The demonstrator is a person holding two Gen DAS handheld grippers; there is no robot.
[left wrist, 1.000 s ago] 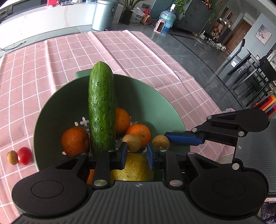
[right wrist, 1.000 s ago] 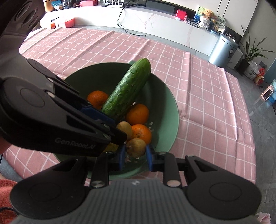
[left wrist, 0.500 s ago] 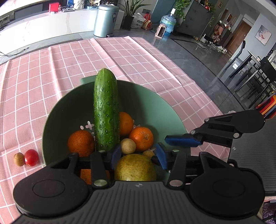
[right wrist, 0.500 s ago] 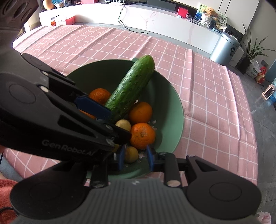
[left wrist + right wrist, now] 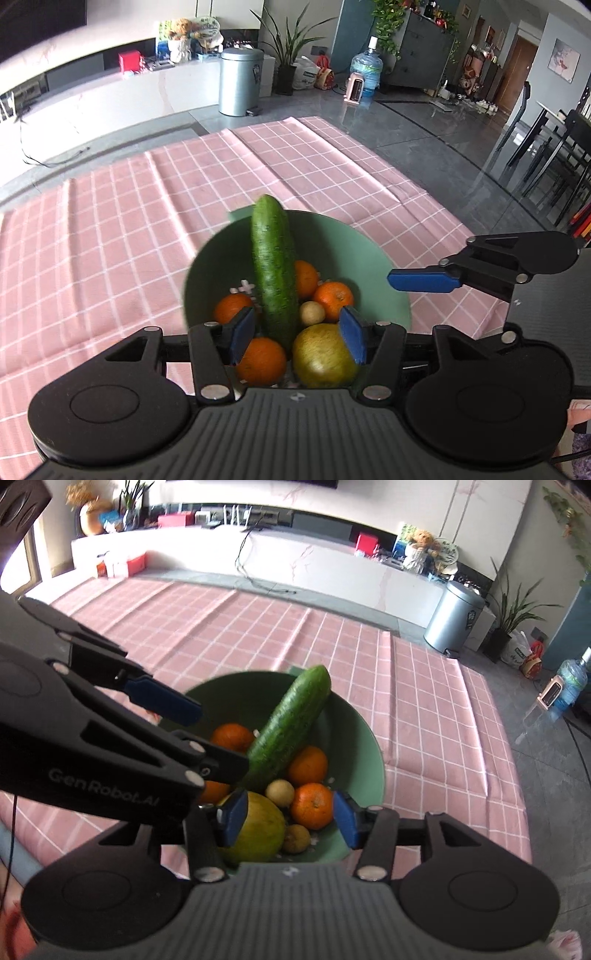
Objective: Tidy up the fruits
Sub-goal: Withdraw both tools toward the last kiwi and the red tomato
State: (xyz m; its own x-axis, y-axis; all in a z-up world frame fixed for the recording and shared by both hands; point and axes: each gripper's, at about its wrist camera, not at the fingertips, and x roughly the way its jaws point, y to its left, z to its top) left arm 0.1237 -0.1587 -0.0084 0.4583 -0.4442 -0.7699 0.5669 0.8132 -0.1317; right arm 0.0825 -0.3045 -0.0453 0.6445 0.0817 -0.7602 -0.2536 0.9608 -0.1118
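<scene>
In the left wrist view, a green bowl is sitting on the pink checked tablecloth and is holding a long cucumber that is leaning up against the far rim, with several oranges lying around its lower end, a small tan round fruit between them, and a large yellow-green pear lying nearest. The left gripper is hovering above the near part of the bowl with its jaws having just been opening; they are standing parted and nothing is pressed between the blue pads, though the pear and one orange are showing through the gap. The right gripper is reaching in from the right, only one blue finger clearly showing. The gripper body is covering the bowl's near rim, and the fruit is looking slightly blurred. In the right wrist view, the same bowl is showing the cucumber slanting up to the far right, oranges on either side of it, the pear and two small tan fruits near the front. The right gripper is hanging over them, jaws just having been opening and gripping nothing. The left gripper is crossing in from the left and is hiding the bowl's left side and part of one orange.
</scene>
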